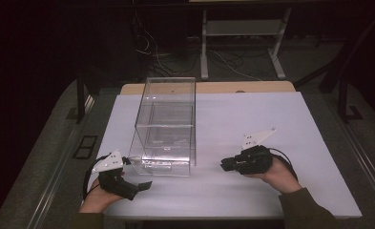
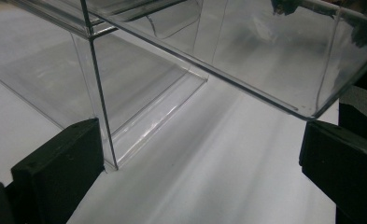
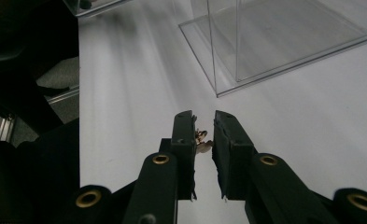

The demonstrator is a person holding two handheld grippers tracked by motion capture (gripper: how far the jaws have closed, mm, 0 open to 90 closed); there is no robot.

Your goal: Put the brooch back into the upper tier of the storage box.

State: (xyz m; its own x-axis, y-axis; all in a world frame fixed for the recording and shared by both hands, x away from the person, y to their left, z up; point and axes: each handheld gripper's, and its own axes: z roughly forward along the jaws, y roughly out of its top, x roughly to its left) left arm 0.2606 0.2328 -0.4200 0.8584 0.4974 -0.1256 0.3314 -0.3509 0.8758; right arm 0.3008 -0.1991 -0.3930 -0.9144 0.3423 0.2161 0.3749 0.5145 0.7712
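A clear acrylic box [image 1: 166, 126] with inner shelves stands on the white table [image 1: 252, 119]. My left gripper [image 1: 136, 172] is at its near left corner with the jaws spread wide. In the left gripper view the box's upright corner edge [image 2: 99, 102] rises just past the left jaw, and a clear tray part with a rounded corner [image 2: 284, 70] juts out above the table; nothing is pinched. To the right of the box my right gripper [image 1: 223, 165] points left. Its jaws [image 3: 203, 116] are shut on a small gold-coloured object [image 3: 201, 140].
The table's near edge runs just under both hands. Beyond the far edge are a strip of bare wood [image 1: 213, 87], a white desk frame [image 1: 242, 43] and loose cables on the floor. Dark floor and metal rails flank the table.
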